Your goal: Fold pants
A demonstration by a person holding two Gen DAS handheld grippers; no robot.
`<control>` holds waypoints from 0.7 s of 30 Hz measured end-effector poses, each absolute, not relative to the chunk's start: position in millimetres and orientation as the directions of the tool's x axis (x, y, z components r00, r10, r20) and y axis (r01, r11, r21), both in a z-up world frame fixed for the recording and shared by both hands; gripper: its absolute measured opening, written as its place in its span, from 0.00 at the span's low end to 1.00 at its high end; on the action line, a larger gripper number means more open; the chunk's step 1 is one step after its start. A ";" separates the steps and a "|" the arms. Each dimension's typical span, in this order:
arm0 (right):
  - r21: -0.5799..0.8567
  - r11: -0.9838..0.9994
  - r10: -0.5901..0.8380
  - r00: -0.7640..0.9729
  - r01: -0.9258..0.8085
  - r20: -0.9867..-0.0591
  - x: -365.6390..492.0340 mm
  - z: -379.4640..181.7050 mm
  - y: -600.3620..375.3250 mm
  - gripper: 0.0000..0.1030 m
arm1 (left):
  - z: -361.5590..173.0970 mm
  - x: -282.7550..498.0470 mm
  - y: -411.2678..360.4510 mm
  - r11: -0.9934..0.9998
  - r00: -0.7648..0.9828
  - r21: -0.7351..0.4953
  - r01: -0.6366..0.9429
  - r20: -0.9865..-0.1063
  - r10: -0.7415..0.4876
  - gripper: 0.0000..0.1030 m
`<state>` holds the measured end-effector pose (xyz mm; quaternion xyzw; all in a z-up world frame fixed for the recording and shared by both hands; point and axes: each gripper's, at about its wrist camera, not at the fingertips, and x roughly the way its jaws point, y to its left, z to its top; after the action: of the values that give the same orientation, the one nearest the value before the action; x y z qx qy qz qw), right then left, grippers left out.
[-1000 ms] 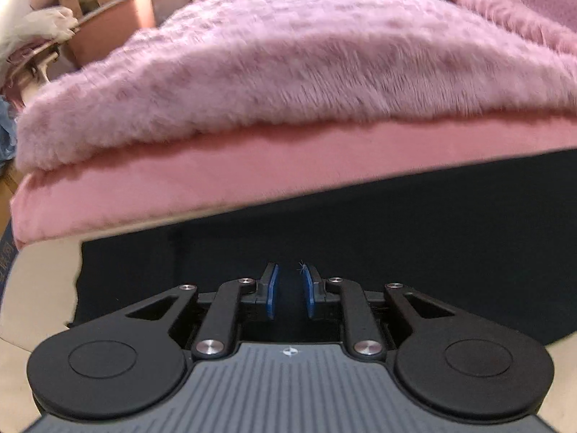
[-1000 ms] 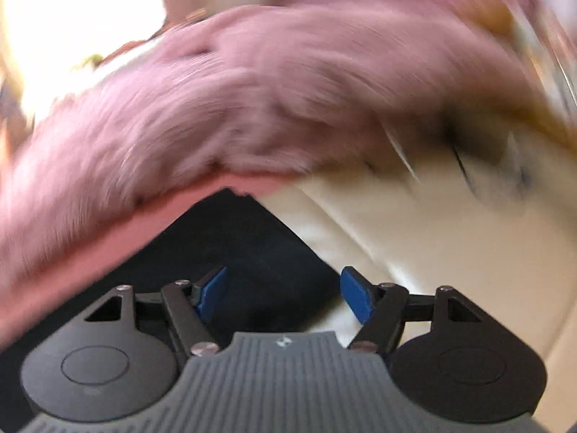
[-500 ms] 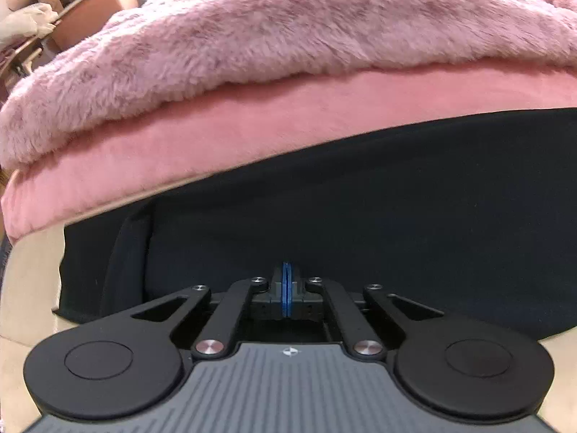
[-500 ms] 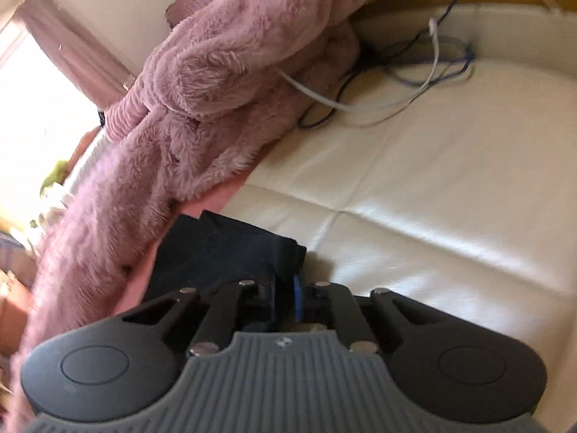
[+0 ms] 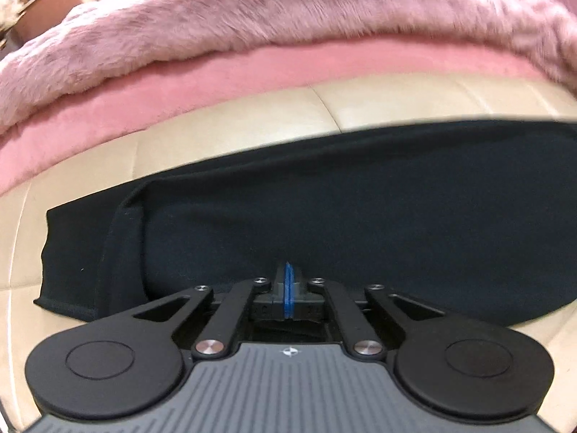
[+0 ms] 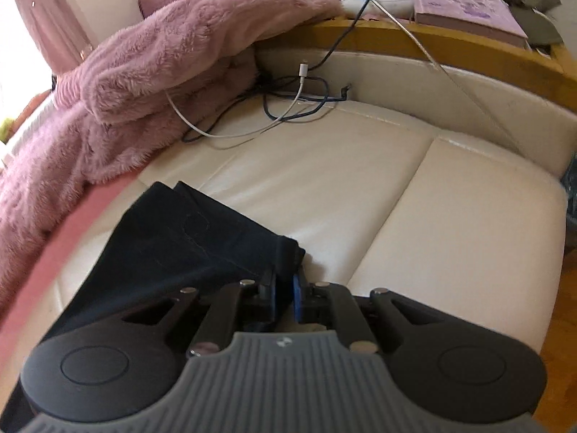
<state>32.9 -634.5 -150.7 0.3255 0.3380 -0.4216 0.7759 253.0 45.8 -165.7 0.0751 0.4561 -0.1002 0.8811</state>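
The black pants (image 5: 324, 216) are spread on the cream leather sofa (image 6: 450, 198), just beside a pink fluffy blanket (image 5: 252, 18). The left gripper (image 5: 287, 288), its jaws just slightly reopened, is nearly closed on the fabric; the right gripper (image 6: 285, 292) is clamped on a corner.

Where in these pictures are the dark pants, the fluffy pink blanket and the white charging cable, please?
dark pants (image 5: 360, 223): left wrist view, middle of the flat fabric.
fluffy pink blanket (image 6: 151, 68): right wrist view, top of the bunched pile.
white charging cable (image 6: 302, 70): right wrist view, its plug end.
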 end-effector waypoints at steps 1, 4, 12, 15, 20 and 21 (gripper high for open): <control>0.207 0.446 -0.432 0.412 0.871 -0.802 37.8 -150.1 -635.5 0.04 | -160.5 249.4 53.0 0.974 0.584 0.026 0.226 -0.804 -0.115 0.10; 0.140 0.513 -0.436 0.398 0.847 -0.807 46.7 -143.3 -633.2 0.18 | -140.0 236.3 77.7 0.982 0.644 0.056 0.181 -0.761 -0.076 0.18; -0.093 0.659 -0.560 0.404 0.746 -0.723 61.9 -105.4 -618.5 0.44 | -124.1 236.2 129.0 0.990 0.671 0.105 0.092 -0.741 0.016 0.47; -0.092 0.731 -0.519 0.463 0.676 -0.719 81.1 -101.6 -615.9 0.42 | -131.2 245.0 133.2 0.996 0.649 0.055 0.074 -0.761 -0.006 0.47; -0.184 0.871 -0.432 0.532 0.455 -0.728 132.7 -102.6 -609.9 0.40 | -140.5 251.6 139.8 0.998 0.619 -0.014 0.058 -0.784 -0.047 0.17; -0.209 0.890 -0.417 0.538 0.405 -0.732 141.5 -103.8 -609.4 0.40 | -141.5 250.2 140.6 0.998 0.615 -0.017 0.059 -0.787 -0.050 0.12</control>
<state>141.5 -609.4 -103.8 -0.0072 0.4195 -0.2341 0.8770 250.2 140.6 -141.5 0.0056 0.4377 -0.0303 0.8986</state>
